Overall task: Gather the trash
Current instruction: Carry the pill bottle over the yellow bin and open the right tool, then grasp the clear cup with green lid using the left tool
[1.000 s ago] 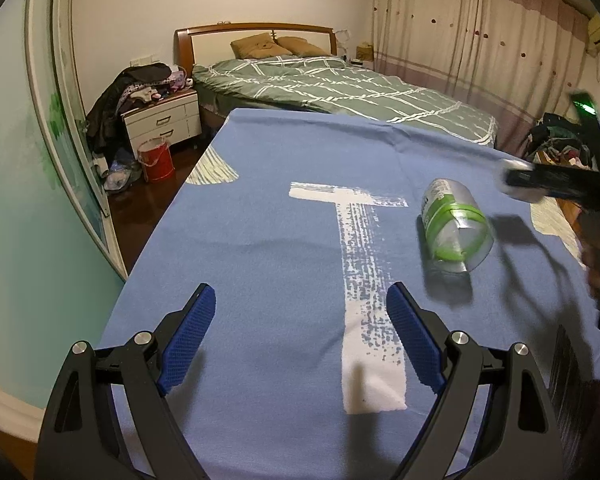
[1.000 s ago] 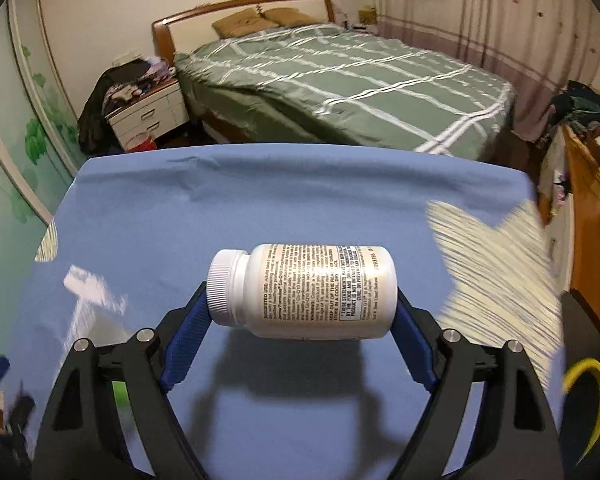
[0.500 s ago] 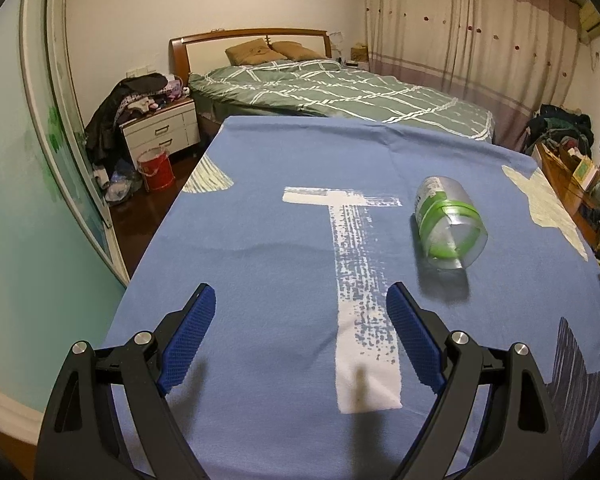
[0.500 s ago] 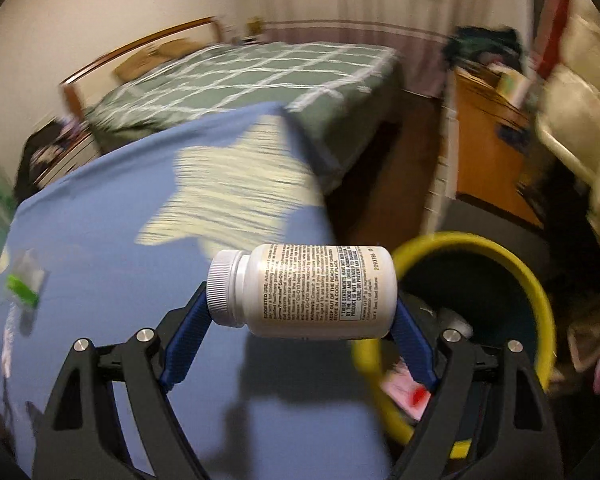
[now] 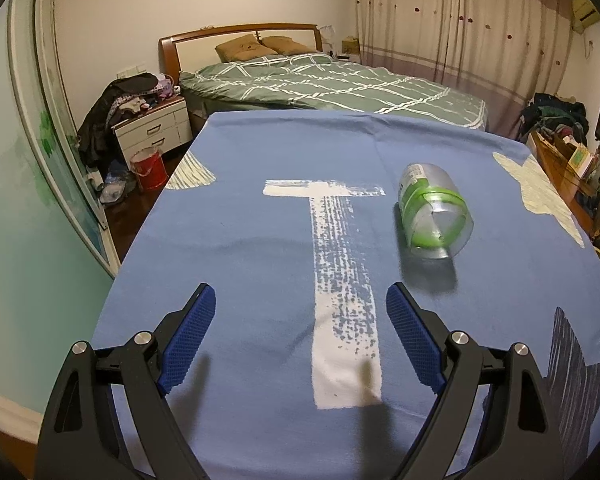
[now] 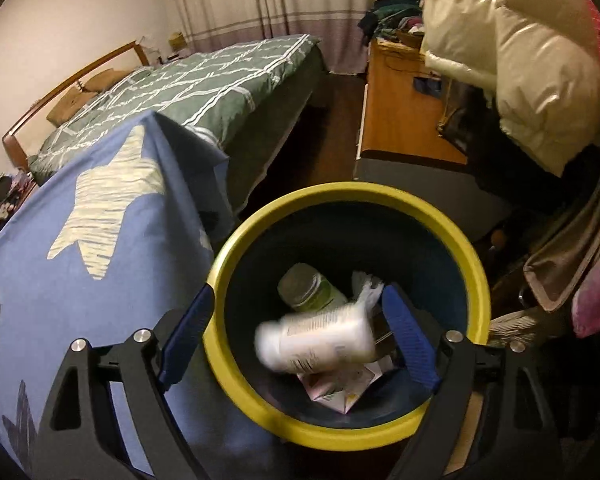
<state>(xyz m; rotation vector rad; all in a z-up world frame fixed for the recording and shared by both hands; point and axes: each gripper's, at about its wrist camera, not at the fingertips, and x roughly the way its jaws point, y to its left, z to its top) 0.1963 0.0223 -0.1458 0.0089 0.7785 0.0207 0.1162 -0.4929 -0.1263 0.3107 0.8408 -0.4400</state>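
Right gripper is poised directly above the yellow-rimmed dark blue waste bin, jaws spread wide, nothing clamped between them. The white plastic pill bottle with printed label shows blurred between the blue pads and clear of both, lying roughly sideways inside the rim outline. Judgement: it is in free fall into the bin. Bin contents visible: a green-labelled jar, crumpled white paper or plastic, a folded pink-and-white wrapper.

Left gripper hovers over the blue printed tablecloth, jaws wide apart, empty. The clear plastic cup with green band lies on its side on the cloth, ahead and to the right of the left gripper, open mouth towards the camera, well apart from both pads.

Notes on the step: release looks centred over the opening, so the bottle should land inside; hold the right gripper steady above the rim until it settles. Next item is probably the cup. It is thin-walled and round, likely to roll or crush; approach across its body and close gently.
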